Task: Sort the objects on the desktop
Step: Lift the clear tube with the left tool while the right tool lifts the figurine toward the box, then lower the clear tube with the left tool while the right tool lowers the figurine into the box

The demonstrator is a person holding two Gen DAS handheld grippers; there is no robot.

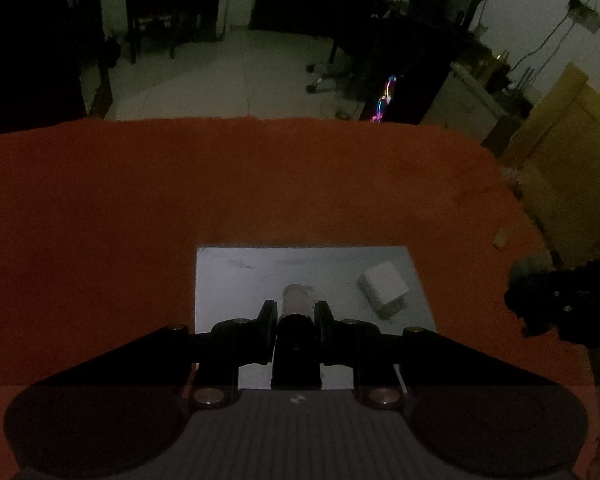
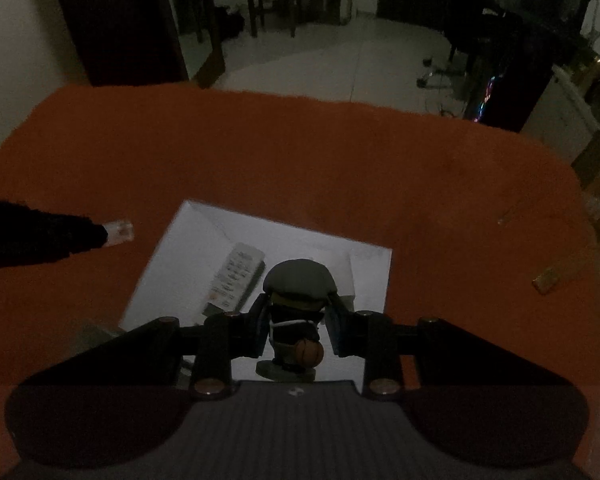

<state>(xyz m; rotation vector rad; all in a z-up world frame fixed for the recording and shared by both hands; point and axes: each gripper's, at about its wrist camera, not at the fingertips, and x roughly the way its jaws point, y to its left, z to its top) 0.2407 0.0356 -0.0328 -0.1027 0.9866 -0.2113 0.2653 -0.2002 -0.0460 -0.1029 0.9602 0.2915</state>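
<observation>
- Orange cloth (image 1: 260, 184) covers the table; a shallow white box (image 2: 204, 224) lies open on it at the near edge.
- Left gripper (image 1: 296, 312): its tongs pinch a dark cylindrical object with a clear plastic tip (image 1: 297, 300), held over the box.
- Right gripper (image 2: 298, 320): its tongs sit either side of a small figurine with a grey cap and an orange basketball (image 2: 298, 292), whose base is low in the box; whether they press it or stand just clear cannot be told.
- Already in the box: a white remote control (image 2: 236, 276) at the left, and a small white cube-shaped block (image 1: 384, 286) at the right.
- On the cloth outside the box: a small tan piece (image 2: 548, 280) at the far right.
- Judgement: sorting is partly done; two items are boxed, two are in hand, and at least one lies outside.
</observation>
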